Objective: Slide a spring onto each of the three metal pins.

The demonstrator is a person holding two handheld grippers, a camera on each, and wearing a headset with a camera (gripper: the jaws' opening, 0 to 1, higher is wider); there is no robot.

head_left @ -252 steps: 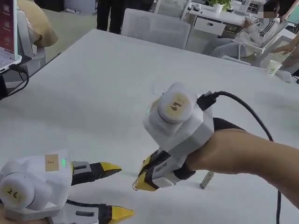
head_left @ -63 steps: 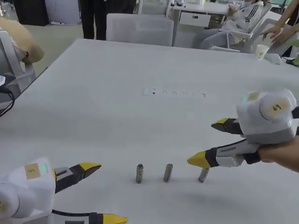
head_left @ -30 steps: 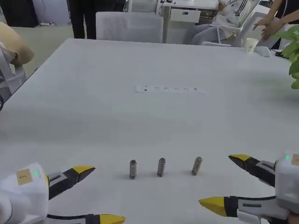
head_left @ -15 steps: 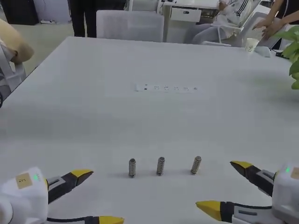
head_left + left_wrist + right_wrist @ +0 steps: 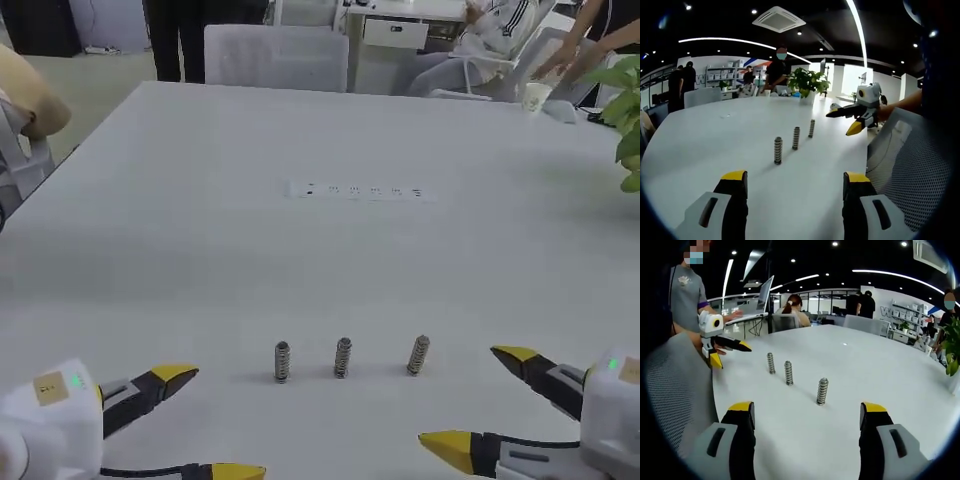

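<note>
The left tool (image 5: 210, 422) and the right tool (image 5: 472, 397) are both wide open, and neither one has hold of anything. They sit low over the near edge, one on each side, and are well apart from the work.

Between them, a bit farther out, three springs (image 5: 343, 357) stand in a neat row. Each one stands up by itself, so I think each is already on its pin. The pins are hidden inside the coils, so I cannot see them. To me the job looks done, or very nearly done.

The good thing to do now is to look closely and be gentle. The right-hand spring (image 5: 419, 354) leans a little, so I would check that it sits all the way down. If it needs a push, one yellow tip should come straight down on top of it. Coming in from the side could knock it off. Both tools should keep away from the row so that nothing gets bumped.

The tabletop (image 5: 300, 130) is big, white and smooth. People sit and stand on the far side of it. A grey chair (image 5: 277, 57) is pushed up to that far edge. Green plant leaves (image 5: 628, 110) poke in at the right. A thin strip (image 5: 360, 190) with small dark marks, maybe sockets, lies flat in the middle. A small paper cup (image 5: 538, 95) stands far off on the right.
</note>
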